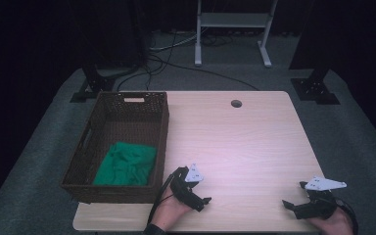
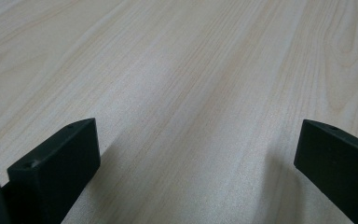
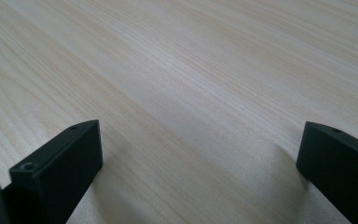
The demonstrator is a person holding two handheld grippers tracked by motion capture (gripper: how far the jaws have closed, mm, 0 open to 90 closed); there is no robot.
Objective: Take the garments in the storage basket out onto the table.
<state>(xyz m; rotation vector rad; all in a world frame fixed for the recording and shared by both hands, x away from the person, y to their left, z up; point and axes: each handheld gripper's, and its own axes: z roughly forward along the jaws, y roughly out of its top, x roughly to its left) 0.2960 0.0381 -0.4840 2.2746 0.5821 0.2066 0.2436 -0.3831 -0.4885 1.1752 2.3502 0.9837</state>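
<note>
A dark brown woven basket (image 1: pixel 161 132) stands on the left part of the light wooden table (image 1: pixel 240 142). A crumpled green cloth (image 1: pixel 126 163) lies in its near end. My left gripper (image 1: pixel 199 193) rests low over the table just right of the basket's near corner, jaws wide apart with bare wood between them (image 2: pixel 198 140). My right gripper (image 1: pixel 296 196) sits near the table's front right edge, open too, with nothing between its fingers (image 3: pixel 200 140). Both point at the tabletop.
A round cable hole (image 1: pixel 236 103) sits near the table's far edge. Beyond the table stand a white metal frame (image 1: pixel 231 29), black stand feet (image 1: pixel 313 88) and loose cables (image 1: pixel 176 63) on grey carpet.
</note>
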